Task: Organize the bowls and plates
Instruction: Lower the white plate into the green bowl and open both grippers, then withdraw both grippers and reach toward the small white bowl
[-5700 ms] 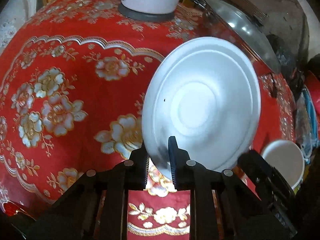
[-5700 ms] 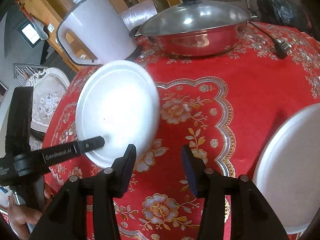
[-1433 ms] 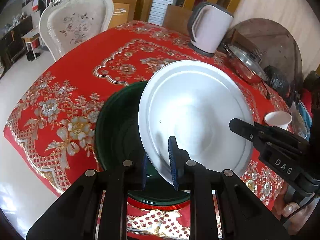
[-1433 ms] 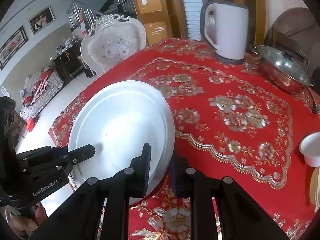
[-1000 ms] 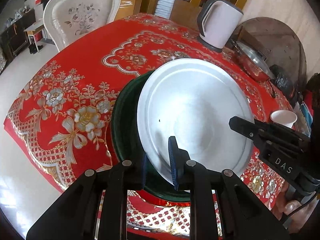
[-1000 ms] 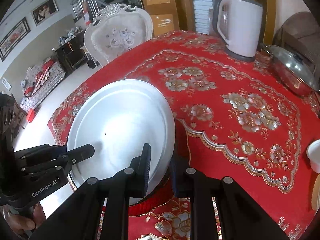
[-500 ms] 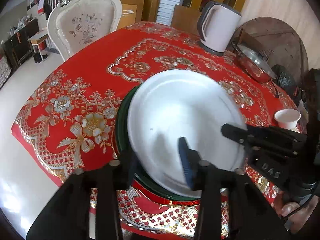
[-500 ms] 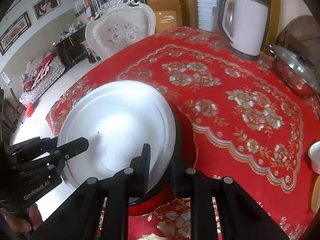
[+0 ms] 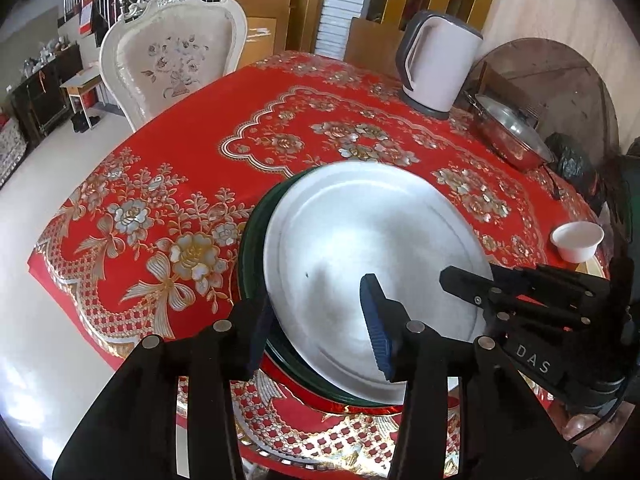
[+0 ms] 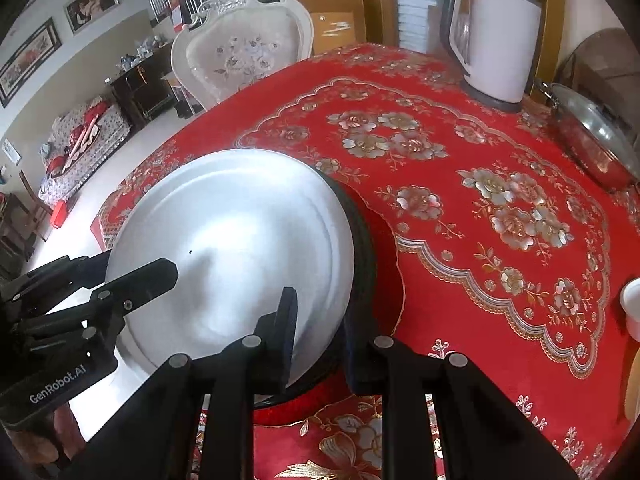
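A red tablecloth (image 9: 192,152) with gold and silver flowers covers the table, and behind it stands a cream carved chair (image 9: 172,60), with wooden panels along the back wall. At the far side sit a white kettle (image 9: 438,68) and, to its right, a steel pan with a glass lid (image 9: 508,136). Near the right edge there's a small white cup (image 9: 576,240).

Now to the action at the near edge of the table: a white plate (image 9: 368,248) lies on a dark green plate (image 9: 250,240), whose rim peeks out along the left and near sides. The white one sits a touch off-centre, shifted right in the left wrist view.

The left gripper (image 9: 320,320) has its jaws apart, 1 finger outside the plates' left rim and the other over the white plate's face. The blue pads are not pressing on anything, so the plate is free on that side.

The right gripper (image 10: 320,332) is a different story: its 2 fingers are nearly together and straddle the near right rim, 1 over the white plate and 1 outside the green rim. It looks clamped on the edge of the white plate there; whether the green rim is caught too, I can't tell.

In each view the other gripper reaches in from the side, over the white plate.
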A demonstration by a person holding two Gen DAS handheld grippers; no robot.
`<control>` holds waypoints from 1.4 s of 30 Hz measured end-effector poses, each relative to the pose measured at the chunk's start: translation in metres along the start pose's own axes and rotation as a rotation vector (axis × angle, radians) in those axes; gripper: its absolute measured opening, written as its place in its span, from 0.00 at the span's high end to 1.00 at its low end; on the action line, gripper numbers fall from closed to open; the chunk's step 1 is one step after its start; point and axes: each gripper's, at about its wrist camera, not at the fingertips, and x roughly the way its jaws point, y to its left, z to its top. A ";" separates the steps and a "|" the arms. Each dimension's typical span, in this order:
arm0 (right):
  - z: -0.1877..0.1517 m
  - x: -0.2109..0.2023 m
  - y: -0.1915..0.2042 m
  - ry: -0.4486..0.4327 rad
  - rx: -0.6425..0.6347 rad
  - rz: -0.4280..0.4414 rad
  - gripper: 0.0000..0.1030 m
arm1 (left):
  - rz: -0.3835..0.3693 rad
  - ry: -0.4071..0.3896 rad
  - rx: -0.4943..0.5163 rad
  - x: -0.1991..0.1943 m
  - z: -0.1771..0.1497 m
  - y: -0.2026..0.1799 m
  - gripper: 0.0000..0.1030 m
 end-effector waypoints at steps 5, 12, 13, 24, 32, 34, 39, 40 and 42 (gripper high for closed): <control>-0.002 -0.002 0.003 -0.001 -0.014 -0.017 0.79 | 0.007 -0.006 0.002 -0.001 0.001 0.000 0.58; 0.000 -0.003 0.003 0.003 -0.003 0.016 0.70 | 0.013 -0.017 -0.003 -0.003 0.002 0.003 0.58; 0.000 -0.004 0.001 0.001 0.010 0.039 0.67 | 0.013 -0.016 -0.004 -0.003 0.003 0.003 0.58; 0.001 -0.016 -0.010 -0.037 0.048 0.013 0.66 | 0.014 -0.034 0.008 -0.007 0.004 -0.001 0.58; -0.008 -0.021 -0.029 -0.042 0.097 0.014 0.65 | 0.020 -0.036 0.074 -0.004 0.002 -0.028 0.58; -0.011 -0.023 -0.035 -0.041 0.107 0.006 0.65 | 0.008 -0.029 0.094 0.000 0.002 -0.038 0.58; -0.024 -0.033 -0.058 -0.042 0.160 -0.018 0.65 | -0.013 -0.005 0.139 0.009 0.001 -0.066 0.58; -0.026 -0.034 -0.062 -0.043 0.168 -0.022 0.65 | -0.016 -0.003 0.151 0.011 0.001 -0.072 0.58; -0.032 -0.038 -0.074 -0.044 0.196 -0.033 0.65 | -0.023 0.004 0.167 0.014 0.000 -0.083 0.54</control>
